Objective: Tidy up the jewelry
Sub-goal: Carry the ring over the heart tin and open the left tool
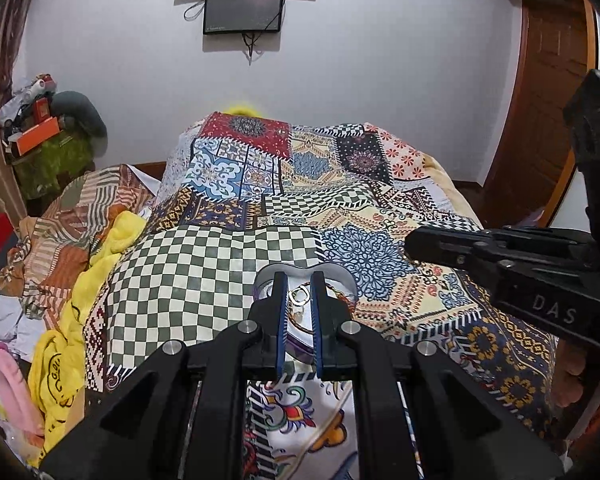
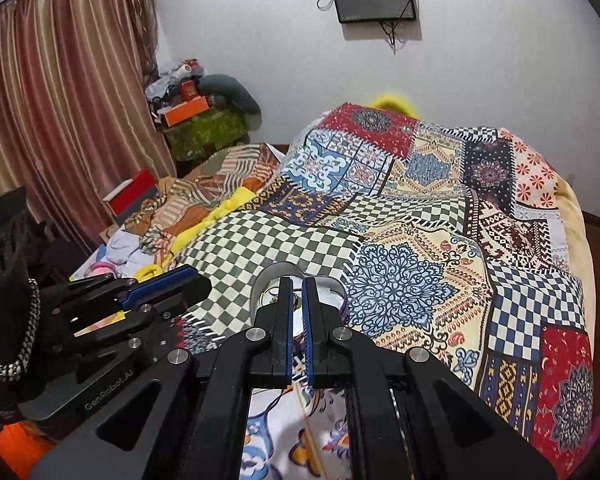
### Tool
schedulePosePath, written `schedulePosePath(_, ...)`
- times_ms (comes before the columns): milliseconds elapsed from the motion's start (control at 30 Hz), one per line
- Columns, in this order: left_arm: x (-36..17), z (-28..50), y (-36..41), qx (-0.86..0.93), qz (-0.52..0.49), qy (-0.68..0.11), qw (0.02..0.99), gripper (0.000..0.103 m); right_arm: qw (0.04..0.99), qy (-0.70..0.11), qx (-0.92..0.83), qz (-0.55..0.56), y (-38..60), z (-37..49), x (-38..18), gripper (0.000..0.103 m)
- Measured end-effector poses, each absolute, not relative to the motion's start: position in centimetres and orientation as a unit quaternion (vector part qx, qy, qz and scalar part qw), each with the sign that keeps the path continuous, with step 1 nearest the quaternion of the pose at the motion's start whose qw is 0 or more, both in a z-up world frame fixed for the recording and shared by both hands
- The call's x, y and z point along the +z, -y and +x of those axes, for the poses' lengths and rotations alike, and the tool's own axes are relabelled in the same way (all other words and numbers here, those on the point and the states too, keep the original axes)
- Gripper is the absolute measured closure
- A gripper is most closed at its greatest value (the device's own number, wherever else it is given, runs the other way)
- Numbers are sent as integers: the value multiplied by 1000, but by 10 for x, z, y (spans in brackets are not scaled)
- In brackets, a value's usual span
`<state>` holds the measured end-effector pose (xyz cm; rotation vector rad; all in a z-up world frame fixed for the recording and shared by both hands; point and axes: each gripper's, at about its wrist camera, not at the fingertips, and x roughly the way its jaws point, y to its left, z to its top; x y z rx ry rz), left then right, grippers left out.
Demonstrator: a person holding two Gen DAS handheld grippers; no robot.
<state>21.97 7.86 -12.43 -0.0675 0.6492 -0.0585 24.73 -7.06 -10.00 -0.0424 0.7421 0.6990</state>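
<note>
A heart-shaped metal jewelry box (image 1: pixel 342 276) lies open on the patchwork bedspread (image 1: pixel 220 256), with a purple edge and jewelry inside. My left gripper (image 1: pixel 300 280) hangs over the box, jaws narrowly apart; a small silver ring (image 1: pixel 299 295) shows in the gap, whether gripped I cannot tell. In the right wrist view the same box (image 2: pixel 332 292) sits under my right gripper (image 2: pixel 297 285), whose jaws are nearly shut with a gold piece (image 2: pixel 269 298) just behind them. The left gripper's fingers (image 2: pixel 168 280) enter from the left there. The right gripper's body (image 1: pixel 500 256) crosses the left view.
A pile of clothes (image 1: pixel 52 312) lies left of the bedspread. A cluttered stand (image 2: pixel 204 128) with an orange box is against the wall by the curtain (image 2: pixel 60 100). Two screens (image 1: pixel 242 8) hang on the wall. A wooden door (image 1: pixel 548 112) is at the right.
</note>
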Motion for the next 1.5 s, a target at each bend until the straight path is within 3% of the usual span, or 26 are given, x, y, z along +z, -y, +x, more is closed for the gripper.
schedulePosePath(967, -178, 267, -78, -84, -51, -407, 908, 94, 804, -481, 341, -69, 27, 305, -156, 99)
schedulePosePath(1367, -178, 267, -78, -81, -49, -407, 909, 94, 815, -464, 335, -97, 25, 298, -148, 98)
schedulePosePath(1500, -174, 261, -79, -77, -53, -405, 910, 94, 828, -448, 319, -111, 28, 290, -140, 92)
